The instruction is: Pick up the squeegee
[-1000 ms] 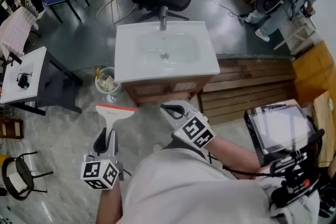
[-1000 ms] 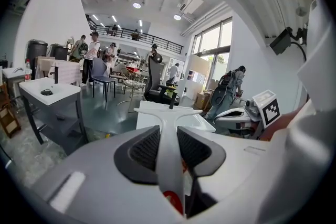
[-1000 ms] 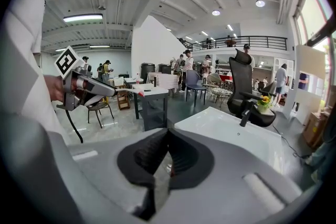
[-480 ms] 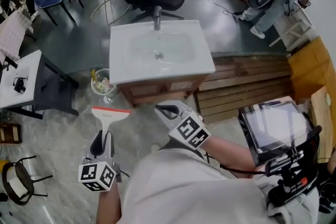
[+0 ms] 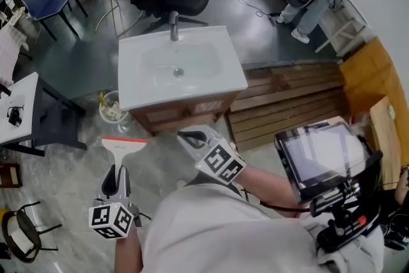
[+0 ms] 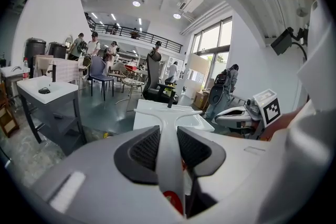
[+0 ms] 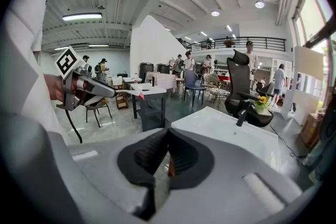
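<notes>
- Almost nothing has changed over the last second. The left gripper point(image 5: 119, 169) stays clenched on the white handle of the squeegee point(image 5: 123, 145). Only the head camera has swung, so the washbasin point(image 5: 185, 94) sits a little further left in the head view than before
- The squeegee is off the floor, held in the air at the near left of the scene. Its orange-edged blade is at the far end, pointing toward the wooden cabinet point(image 5: 185, 113) under the washbasin. The blade is near the clear container point(image 5: 110, 109) standing on the floor, but apart from it
- In the left gripper view the handle runs straight up between the two ribbed pads, which press on it from both sides
- The right gripper point(image 5: 193, 135) hangs to the right of the squeegee, apart from it, its jaws closed together on nothing
- My reading is that the pick-up is already done and the grip looks settled. What remains is to hold steady, since the blade end could tip if the clamp loosened
</notes>
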Action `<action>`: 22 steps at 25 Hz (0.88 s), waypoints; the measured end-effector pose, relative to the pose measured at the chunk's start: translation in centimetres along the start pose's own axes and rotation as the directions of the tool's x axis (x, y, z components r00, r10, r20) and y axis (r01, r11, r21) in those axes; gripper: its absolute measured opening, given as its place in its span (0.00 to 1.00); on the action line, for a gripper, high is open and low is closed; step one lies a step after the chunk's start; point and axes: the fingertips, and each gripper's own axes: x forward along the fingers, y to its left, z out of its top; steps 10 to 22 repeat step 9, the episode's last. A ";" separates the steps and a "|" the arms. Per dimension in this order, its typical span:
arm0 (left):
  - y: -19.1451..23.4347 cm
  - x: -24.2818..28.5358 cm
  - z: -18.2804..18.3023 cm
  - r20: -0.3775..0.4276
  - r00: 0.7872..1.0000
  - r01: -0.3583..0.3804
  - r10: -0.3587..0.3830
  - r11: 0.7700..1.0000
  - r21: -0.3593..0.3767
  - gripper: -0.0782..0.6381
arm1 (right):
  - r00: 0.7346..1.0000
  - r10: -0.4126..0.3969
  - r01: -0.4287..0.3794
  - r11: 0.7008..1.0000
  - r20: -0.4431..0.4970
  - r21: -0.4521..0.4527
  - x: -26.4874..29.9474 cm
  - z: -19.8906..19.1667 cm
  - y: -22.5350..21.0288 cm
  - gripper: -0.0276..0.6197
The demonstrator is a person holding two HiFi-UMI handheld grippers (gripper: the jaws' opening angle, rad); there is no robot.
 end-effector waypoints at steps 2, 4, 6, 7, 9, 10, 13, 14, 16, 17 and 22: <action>-0.2 0.4 0.1 -0.003 1.000 0.005 -0.005 1.000 0.000 0.27 | 1.000 -0.004 0.004 1.000 -0.002 0.002 -0.1 -0.1 -0.3 0.05; -0.3 0.8 0.1 -0.006 1.000 0.009 -0.009 1.000 0.003 0.27 | 1.000 -0.008 0.008 1.000 -0.002 0.000 -0.1 -0.2 -0.7 0.05; -0.4 1.2 0.2 -0.006 1.000 0.010 -0.010 1.000 0.005 0.27 | 1.000 -0.010 0.010 1.000 0.000 -0.005 -0.1 -0.2 -1.0 0.05; -0.4 1.5 0.2 -0.006 1.000 0.010 -0.010 1.000 0.006 0.27 | 1.000 -0.010 0.010 1.000 0.000 -0.007 0.0 -0.2 -1.2 0.05; -0.5 1.9 0.2 -0.007 1.000 0.009 -0.009 1.000 0.007 0.27 | 1.000 -0.008 0.008 1.000 0.001 -0.010 0.1 -0.3 -1.6 0.05; -0.5 1.9 0.2 -0.007 1.000 0.009 -0.009 1.000 0.007 0.27 | 1.000 -0.008 0.008 1.000 0.001 -0.010 0.1 -0.3 -1.6 0.05; -0.5 1.9 0.2 -0.007 1.000 0.009 -0.009 1.000 0.007 0.27 | 1.000 -0.008 0.008 1.000 0.001 -0.010 0.1 -0.3 -1.6 0.05; -0.5 1.9 0.2 -0.007 1.000 0.009 -0.009 1.000 0.007 0.27 | 1.000 -0.008 0.008 1.000 0.001 -0.010 0.1 -0.3 -1.6 0.05; -0.5 1.9 0.2 -0.007 1.000 0.009 -0.009 1.000 0.007 0.27 | 1.000 -0.008 0.008 1.000 0.001 -0.010 0.1 -0.3 -1.6 0.05; -0.5 1.9 0.2 -0.007 1.000 0.009 -0.009 1.000 0.007 0.27 | 1.000 -0.008 0.008 1.000 0.001 -0.010 0.1 -0.3 -1.6 0.05; -0.5 1.9 0.2 -0.007 1.000 0.009 -0.009 1.000 0.007 0.27 | 1.000 -0.008 0.008 1.000 0.001 -0.010 0.1 -0.3 -1.6 0.05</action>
